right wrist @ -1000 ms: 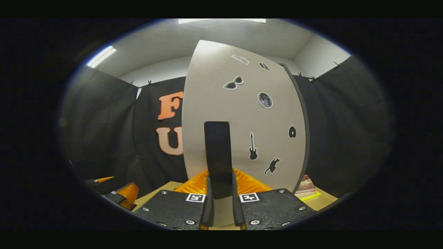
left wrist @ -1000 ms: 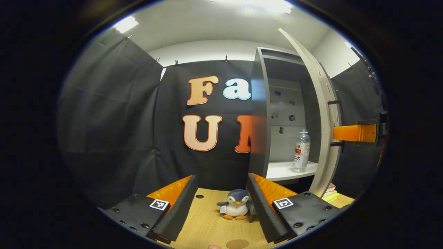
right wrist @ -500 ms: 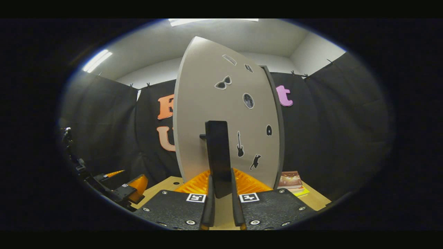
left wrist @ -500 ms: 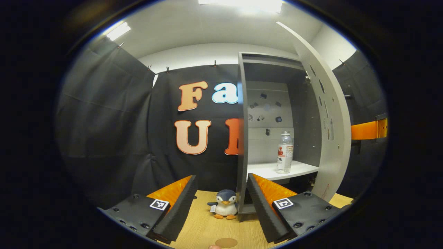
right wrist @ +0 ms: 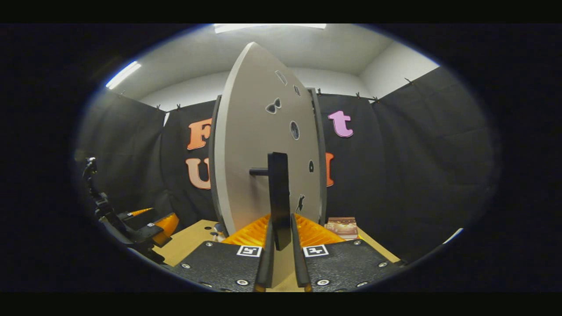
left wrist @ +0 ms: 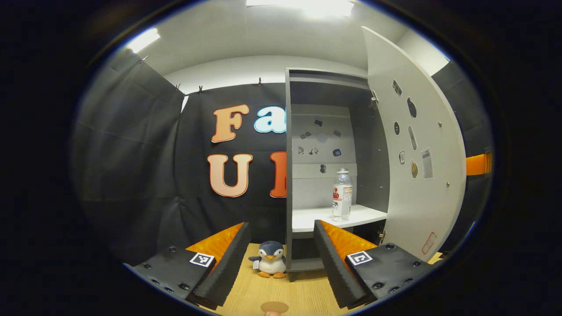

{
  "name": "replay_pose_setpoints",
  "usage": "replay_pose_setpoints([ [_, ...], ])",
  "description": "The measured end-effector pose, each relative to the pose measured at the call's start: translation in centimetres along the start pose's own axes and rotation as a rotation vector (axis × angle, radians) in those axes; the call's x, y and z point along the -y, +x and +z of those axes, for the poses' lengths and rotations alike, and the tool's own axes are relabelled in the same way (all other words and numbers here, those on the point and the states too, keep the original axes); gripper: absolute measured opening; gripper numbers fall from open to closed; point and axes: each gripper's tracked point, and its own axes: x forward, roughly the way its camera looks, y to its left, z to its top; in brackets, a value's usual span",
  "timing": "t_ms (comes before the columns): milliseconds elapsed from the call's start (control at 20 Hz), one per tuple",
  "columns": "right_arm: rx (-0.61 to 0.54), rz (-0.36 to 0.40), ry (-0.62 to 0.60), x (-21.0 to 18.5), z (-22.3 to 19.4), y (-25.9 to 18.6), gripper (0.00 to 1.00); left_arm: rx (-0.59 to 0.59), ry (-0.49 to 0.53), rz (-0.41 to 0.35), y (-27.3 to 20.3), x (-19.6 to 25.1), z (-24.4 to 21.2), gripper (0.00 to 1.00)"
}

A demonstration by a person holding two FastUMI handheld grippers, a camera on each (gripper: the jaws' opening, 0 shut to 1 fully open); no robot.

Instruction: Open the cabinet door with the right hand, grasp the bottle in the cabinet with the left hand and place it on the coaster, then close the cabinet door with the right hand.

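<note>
The right claw (right wrist: 281, 259) is clenched on the black bar handle (right wrist: 279, 199) of the grey cabinet door (right wrist: 263, 145), holding it wide so the released left claw (left wrist: 277, 259) at lower centre can reach the clear plastic bottle (left wrist: 341, 195) upright on the white shelf (left wrist: 333, 216), centre right.

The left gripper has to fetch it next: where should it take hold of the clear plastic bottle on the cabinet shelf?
Grip the clear plastic bottle around its labelled mid-body, coming straight in from the cabinet's open front. It stands upright on the white shelf, and the round body should fit between the fingers.
</note>
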Motion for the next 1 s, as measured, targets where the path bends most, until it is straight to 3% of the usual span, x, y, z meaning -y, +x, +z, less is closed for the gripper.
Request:
replay_pose_setpoints([
  [450,0.030,-0.157,-0.151,6.2,0.7,0.1,0.18,0.000,0.012,-0.034,-0.4,2.4,-0.1,0.94],
  [500,0.037,-0.156,-0.156,6.8,0.8,0.1,0.20,0.000,0.011,-0.040,-0.6,2.9,-0.2,0.94],
  [550,0.039,-0.143,-0.135,7.4,0.7,0.1,0.10,0.000,0.010,-0.046,-0.7,3.4,-0.2,0.95],
  [650,0.045,-0.125,-0.057,7.9,0.8,-0.1,0.13,-0.006,0.010,-0.057,-0.8,4.4,-0.5,0.94],
  [700,0.047,-0.125,-0.030,8.8,0.5,-0.2,0.06,-0.010,0.011,-0.060,-1.0,4.9,-0.5,0.94],
  [750,0.050,-0.122,-0.003,9.4,0.4,-0.1,0.13,-0.013,0.008,-0.062,-1.2,5.4,-0.7,0.94],
  [900,0.056,-0.087,0.025,10.0,0.3,-0.3,0.15,-0.030,-0.024,-0.077,-1.7,6.8,-1.2,0.94],
  [1000,0.056,-0.070,-0.006,10.2,0.3,-0.3,0.23,-0.049,-0.050,-0.078,-1.9,7.4,-1.7,0.94],
])
